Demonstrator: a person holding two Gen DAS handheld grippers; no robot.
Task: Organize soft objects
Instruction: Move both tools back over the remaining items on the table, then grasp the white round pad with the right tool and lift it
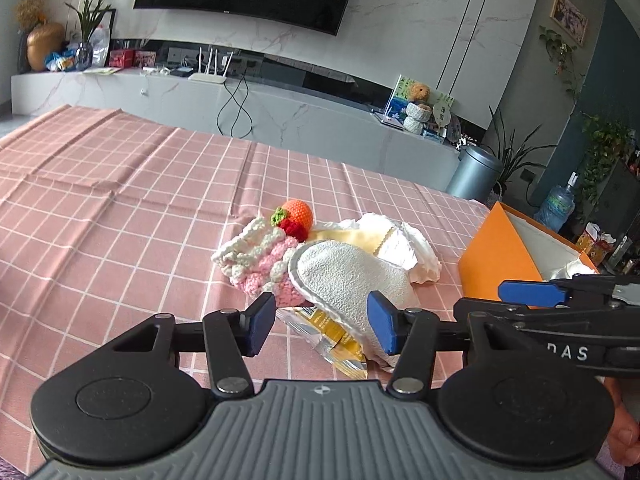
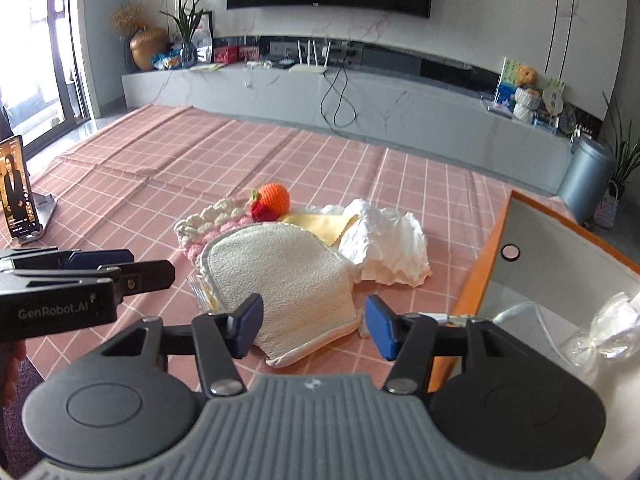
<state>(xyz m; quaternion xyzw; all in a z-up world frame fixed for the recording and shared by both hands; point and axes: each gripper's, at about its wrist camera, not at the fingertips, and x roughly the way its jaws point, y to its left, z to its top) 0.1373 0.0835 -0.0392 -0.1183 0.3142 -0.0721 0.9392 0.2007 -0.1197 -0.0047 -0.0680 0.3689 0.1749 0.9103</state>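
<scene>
White terry mitt (image 2: 288, 280) lies on the tablecloth between both half-open, empty tongs, left (image 1: 322, 322) and right (image 2: 314, 326).

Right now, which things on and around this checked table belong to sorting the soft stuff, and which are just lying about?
For the job:
white terry mitt
crocheted cake slice
crocheted orange
yellow cloth
crumpled white tissue
orange box

Lying about:
phone on a stand
yellow snack packet under the mitt
router
bin
</scene>
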